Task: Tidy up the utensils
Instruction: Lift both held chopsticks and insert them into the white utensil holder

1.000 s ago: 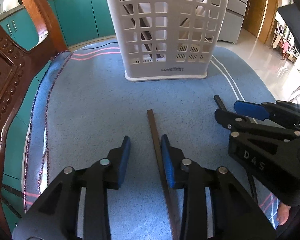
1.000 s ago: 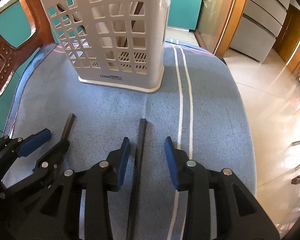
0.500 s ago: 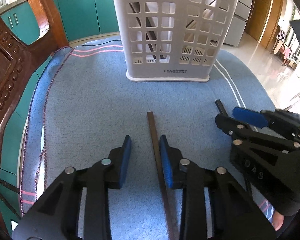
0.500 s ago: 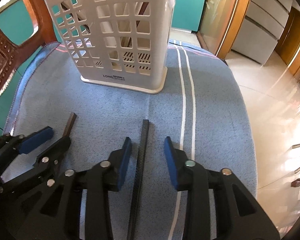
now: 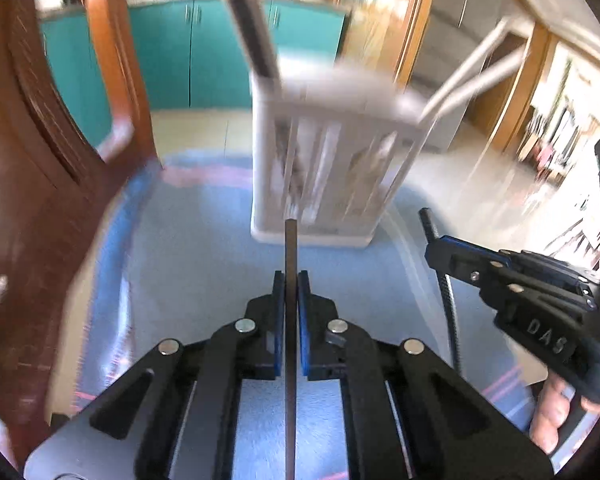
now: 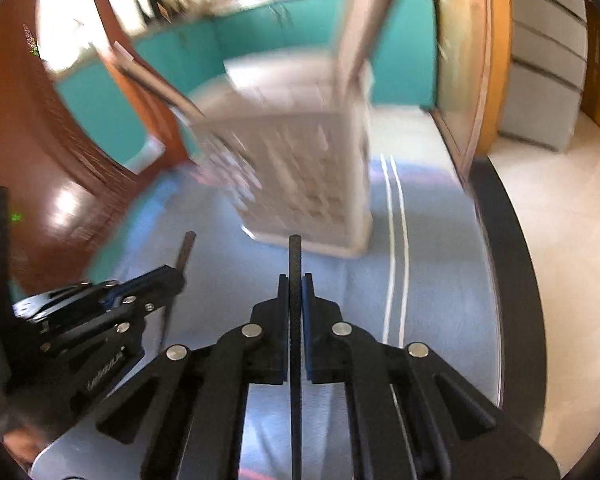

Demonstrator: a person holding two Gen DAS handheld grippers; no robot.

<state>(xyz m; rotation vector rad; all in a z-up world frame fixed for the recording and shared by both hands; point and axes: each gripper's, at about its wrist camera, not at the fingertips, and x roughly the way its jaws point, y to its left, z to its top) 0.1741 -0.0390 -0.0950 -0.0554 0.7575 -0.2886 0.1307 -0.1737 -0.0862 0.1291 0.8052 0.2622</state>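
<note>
My left gripper is shut on a dark brown chopstick that points forward at the white slotted utensil basket. My right gripper is shut on a black chopstick that also points at the basket. Both sticks are lifted off the blue cloth. The basket stands upright ahead, blurred, with several utensils sticking out of its top. Each gripper shows in the other's view, the right one at the right and the left one at the left.
A carved wooden chair back rises at the left. Teal cabinets stand behind. The cloth's edge drops to a pale tiled floor at the right. A hand holds the right gripper's handle.
Both grippers have closed on their chopsticks and lifted them off the cloth. Both views have risen and tilted up fast, so the basket looks smaller and blurred.
</note>
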